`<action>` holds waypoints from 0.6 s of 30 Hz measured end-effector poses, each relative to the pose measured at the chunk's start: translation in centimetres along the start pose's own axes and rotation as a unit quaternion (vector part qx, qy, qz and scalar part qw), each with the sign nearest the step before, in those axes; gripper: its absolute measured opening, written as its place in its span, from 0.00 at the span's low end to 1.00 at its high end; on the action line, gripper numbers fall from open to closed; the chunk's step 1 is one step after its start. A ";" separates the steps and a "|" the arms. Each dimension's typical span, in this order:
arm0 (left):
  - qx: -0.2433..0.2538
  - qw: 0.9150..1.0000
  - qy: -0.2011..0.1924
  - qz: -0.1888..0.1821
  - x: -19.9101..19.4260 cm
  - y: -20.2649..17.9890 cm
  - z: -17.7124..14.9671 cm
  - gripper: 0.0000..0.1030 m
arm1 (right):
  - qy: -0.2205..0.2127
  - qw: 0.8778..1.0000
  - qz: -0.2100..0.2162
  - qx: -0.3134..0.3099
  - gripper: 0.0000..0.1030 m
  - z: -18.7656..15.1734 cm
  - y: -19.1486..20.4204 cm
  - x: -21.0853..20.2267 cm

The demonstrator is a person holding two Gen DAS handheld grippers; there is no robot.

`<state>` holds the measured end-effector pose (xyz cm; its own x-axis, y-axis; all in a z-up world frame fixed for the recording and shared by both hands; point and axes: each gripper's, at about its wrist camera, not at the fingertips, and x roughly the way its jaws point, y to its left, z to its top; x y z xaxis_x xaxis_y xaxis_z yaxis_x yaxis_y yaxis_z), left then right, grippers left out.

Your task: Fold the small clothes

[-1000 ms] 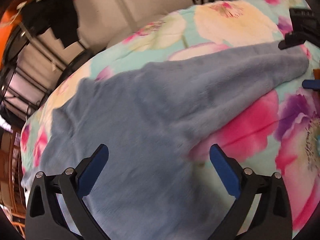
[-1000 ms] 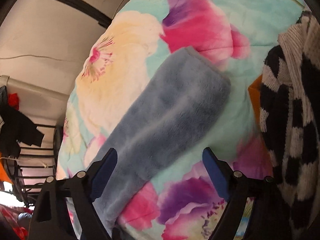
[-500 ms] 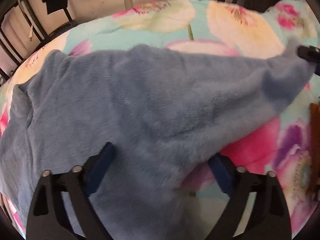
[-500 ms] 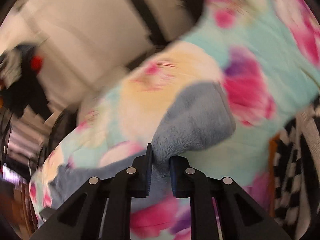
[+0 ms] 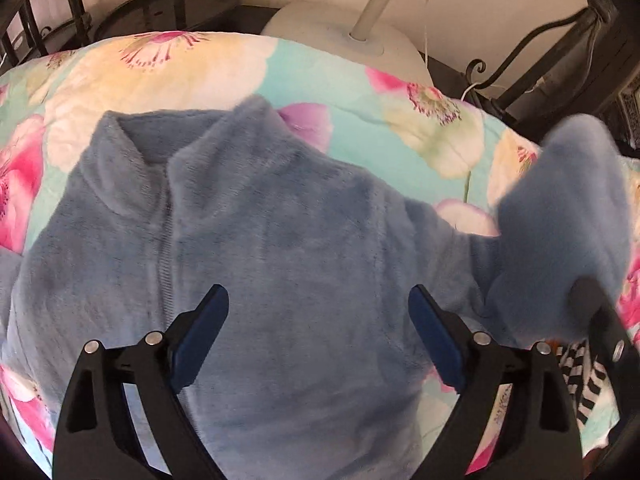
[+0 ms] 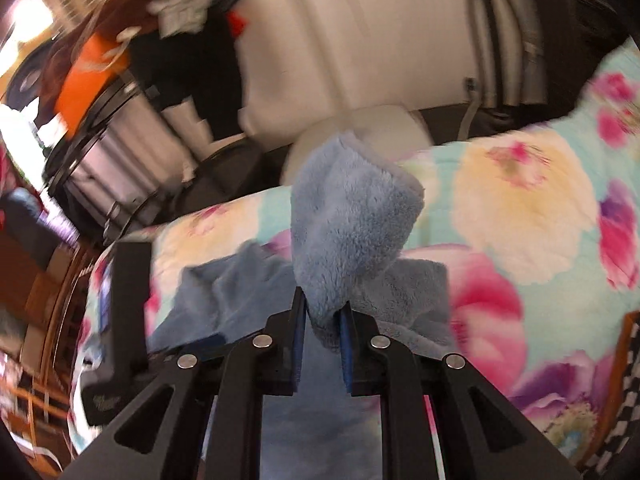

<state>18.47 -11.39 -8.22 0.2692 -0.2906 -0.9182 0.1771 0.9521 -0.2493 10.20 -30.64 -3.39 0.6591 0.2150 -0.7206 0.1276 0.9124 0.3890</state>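
- Right claw (image 6: 323,330): jaws pressed together, pinching the cuff end of the blue fleece jacket's (image 5: 280,264) sleeve (image 6: 352,216). They've just been closing, fleece between them. The cuff stands up out of the pads, lifted clear of the bedspread (image 6: 520,200).
- Left claw (image 5: 318,334): jaws spread wide w/ nothing between the blue pads; they narrowed a little within the last sec. It hangs over the jacket's chest, pointing steeply down; whether the pads touch the fleece can't be told.
- Jacket lies front-up on the floral bedspread, on a bed. Long axis runs collar to hem: collar (image 5: 132,160) toward the far edge of the bed in the left wrist view, hem out of frame at the bottom, under the claw.
- Zip/placket line runs down from the collar, left of the left claw.
- Sleeve axis: leaves the shoulder toward the right of the left wrist view, then bends upward where the right claw holds it; its end is blurred there.
- Left wrist view only: whole jacket front, collar, a white lamp base (image 5: 344,36) w/ pole beyond the bed, dark metal bed rail (image 5: 536,40), bit of black-white striped knit (image 5: 584,376) at lower right.
- Right wrist view only: the pinch itself up close, crumpled fleece below the cuff, the left claw's black body (image 6: 124,320) at left edge, clothes heaped (image 6: 160,40) in the blurred background, a checkered knit (image 6: 628,380) at the right edge.
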 end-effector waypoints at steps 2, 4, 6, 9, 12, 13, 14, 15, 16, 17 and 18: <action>-0.009 1.000 -0.004 -0.010 -0.6 0.9 0.1 0.86 | -0.001 1.000 0.011 -0.018 0.11 -0.9 1.9 -0.6; -0.012 1.000 -0.010 -0.004 -0.7 1.3 0.3 0.86 | -0.005 0.999 0.009 -0.034 0.08 -1.1 4.0 -0.5; -0.015 1.000 -0.018 0.002 -1.5 2.6 0.3 0.86 | -0.002 0.999 0.019 -0.042 0.07 -0.8 5.2 -0.1; -0.012 0.999 -0.034 0.021 -2.5 4.7 0.3 0.86 | 0.006 0.998 0.036 -0.057 0.07 -1.2 7.2 0.6; -0.030 0.999 -0.026 0.023 -2.4 7.0 0.1 0.91 | 0.023 0.998 0.043 -0.031 0.21 -0.6 7.2 1.9; -0.042 0.999 -0.021 0.022 -2.1 7.8 0.0 0.91 | 0.019 0.999 0.034 -0.026 0.34 -1.1 7.3 1.8; -0.055 0.998 -0.011 0.014 -1.7 8.6 -0.2 0.91 | 0.018 0.999 0.017 -0.026 0.38 -1.7 7.3 1.9; -0.062 0.998 -0.002 0.007 -1.2 9.1 -0.2 0.91 | 0.023 0.999 -0.002 -0.033 0.40 -2.1 6.9 2.4; -0.065 0.998 0.005 0.007 -0.8 9.4 -0.2 0.91 | 0.040 0.998 -0.023 -0.050 0.40 -2.8 6.6 3.3; -0.063 0.998 0.009 0.011 -0.5 9.5 -0.3 0.91 | 0.052 0.996 -0.030 -0.061 0.41 -3.7 7.1 4.1; -0.062 0.998 0.013 0.020 -0.2 9.6 -0.2 0.91 | 0.068 0.994 -0.035 -0.073 0.42 -4.2 7.3 4.9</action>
<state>19.90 -2.14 -10.55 0.2482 -0.2519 -0.9354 0.0487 0.9676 -0.2476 11.24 -21.47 -6.52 0.5454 0.1854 -0.8175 0.0543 0.9654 0.2551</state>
